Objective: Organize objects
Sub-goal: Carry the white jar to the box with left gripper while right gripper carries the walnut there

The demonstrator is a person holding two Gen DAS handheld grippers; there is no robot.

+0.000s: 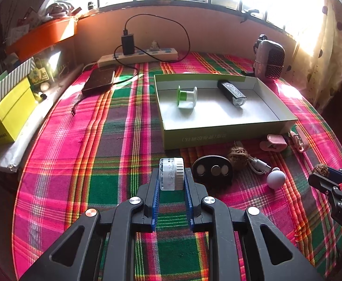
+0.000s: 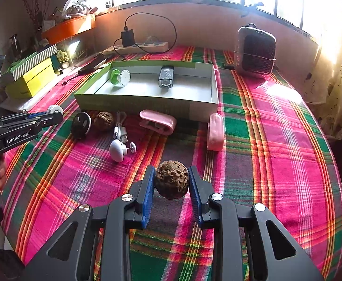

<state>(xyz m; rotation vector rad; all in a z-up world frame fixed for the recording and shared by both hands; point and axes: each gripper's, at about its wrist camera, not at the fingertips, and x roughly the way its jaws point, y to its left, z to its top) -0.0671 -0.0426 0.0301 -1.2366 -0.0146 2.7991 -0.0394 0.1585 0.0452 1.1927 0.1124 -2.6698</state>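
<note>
While L gripper [image 1: 171, 175] pinches ribbed clear jar [image 1: 171, 174], R gripper [image 2: 172, 179] clamps wrinkly round walnut [image 2: 172, 179].

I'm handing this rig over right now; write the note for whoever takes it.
Left tool: shut on the small white jar, off the cloth.
Right tool: shut on a walnut.
Done: green spool and black light lie in the box.
Left on the cloth before the box: second walnut, black disc, white cable, white gadget, two pink clips.

box [image 2: 145, 103]: spool [image 2: 120, 77] left, torch [image 2: 166, 77] right inside | clips [image 2: 158, 121], cable [image 2: 120, 132], walnut [image 2: 104, 120] before box | heater [image 2: 255, 51] behind, right
</note>
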